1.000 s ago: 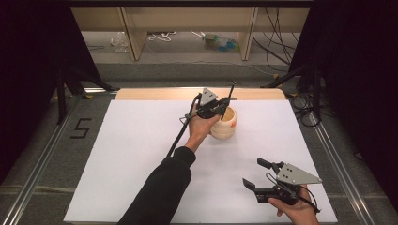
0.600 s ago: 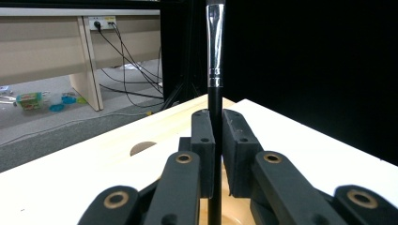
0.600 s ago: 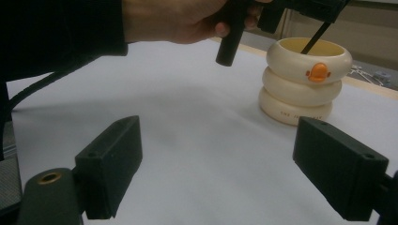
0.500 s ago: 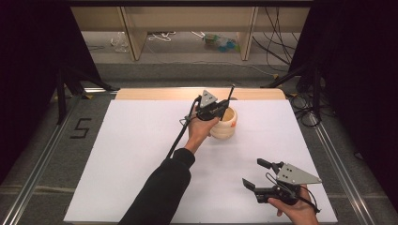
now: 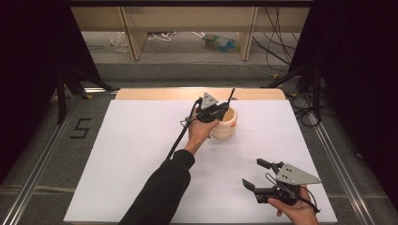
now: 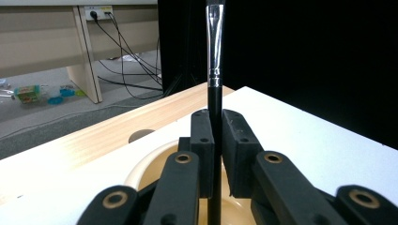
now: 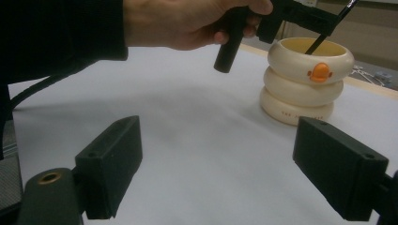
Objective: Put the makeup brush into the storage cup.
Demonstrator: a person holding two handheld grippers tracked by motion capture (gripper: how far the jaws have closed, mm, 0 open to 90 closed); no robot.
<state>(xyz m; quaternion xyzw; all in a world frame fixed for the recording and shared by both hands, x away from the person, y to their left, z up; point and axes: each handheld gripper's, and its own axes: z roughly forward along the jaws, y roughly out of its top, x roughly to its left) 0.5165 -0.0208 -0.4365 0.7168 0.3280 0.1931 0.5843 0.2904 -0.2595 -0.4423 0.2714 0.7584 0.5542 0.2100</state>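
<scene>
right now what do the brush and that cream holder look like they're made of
The brush: a glossy black handle, likely lacquered wood or plastic, with a shiny silver ferrule that looks like metal by its glint. It is pinched in the left tongs. The cream holder: smooth, matte stacked rings with an orange badge, probably plastic or glazed ceramic; hard to tell.

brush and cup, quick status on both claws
Left claw shut on brush, lower end in the cream cup. Right claw open, empty, low over the white table. Nothing between it and the cup.
</scene>
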